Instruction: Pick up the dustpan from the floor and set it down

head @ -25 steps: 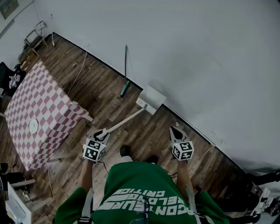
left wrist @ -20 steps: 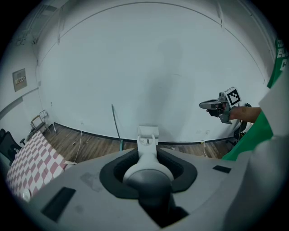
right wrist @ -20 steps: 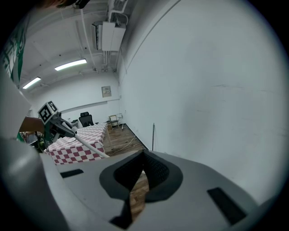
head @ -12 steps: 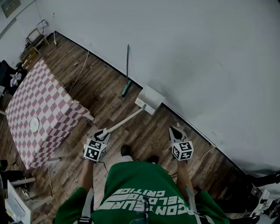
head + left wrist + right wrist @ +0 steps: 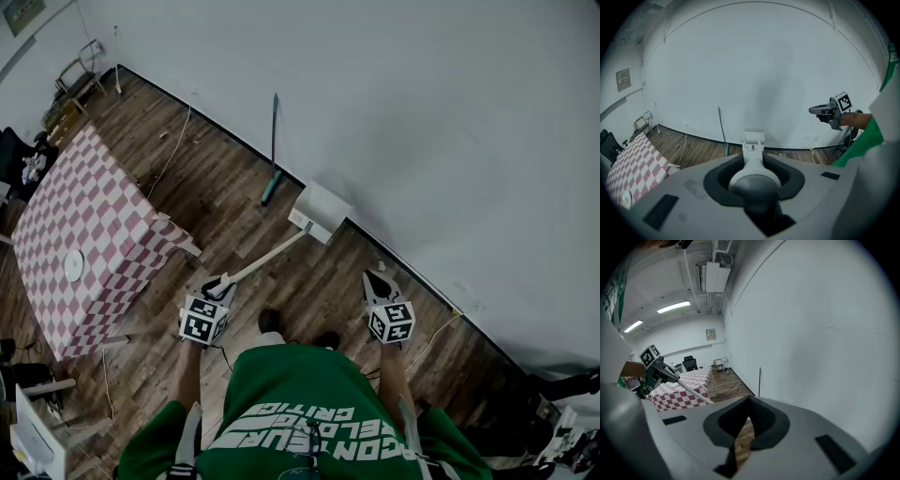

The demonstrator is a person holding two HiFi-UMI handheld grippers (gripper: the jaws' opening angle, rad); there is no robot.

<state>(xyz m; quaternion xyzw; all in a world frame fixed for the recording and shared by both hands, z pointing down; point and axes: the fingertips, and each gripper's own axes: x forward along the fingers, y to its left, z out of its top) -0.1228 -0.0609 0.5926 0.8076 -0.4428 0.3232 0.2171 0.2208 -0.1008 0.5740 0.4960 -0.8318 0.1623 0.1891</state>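
Wooden floor (image 5: 234,187) ahead seemingly bears the white long-handled plastic dustpan (image 5: 322,210), handle clamped in the left gripper (image 5: 217,284) jaws; right gripper (image 5: 377,279) jaws closed, empty; lifting remains.

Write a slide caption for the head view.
Left gripper clamps the long handle of a white dustpan by the wall; right gripper hovers shut and empty.

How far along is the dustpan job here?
Done: the left gripper is shut on the white long-handled plastic dustpan, gripping its handle. In hand: the pan hangs or rests by the wall; I cannot tell which. Left: setting it down. The right gripper is empty.
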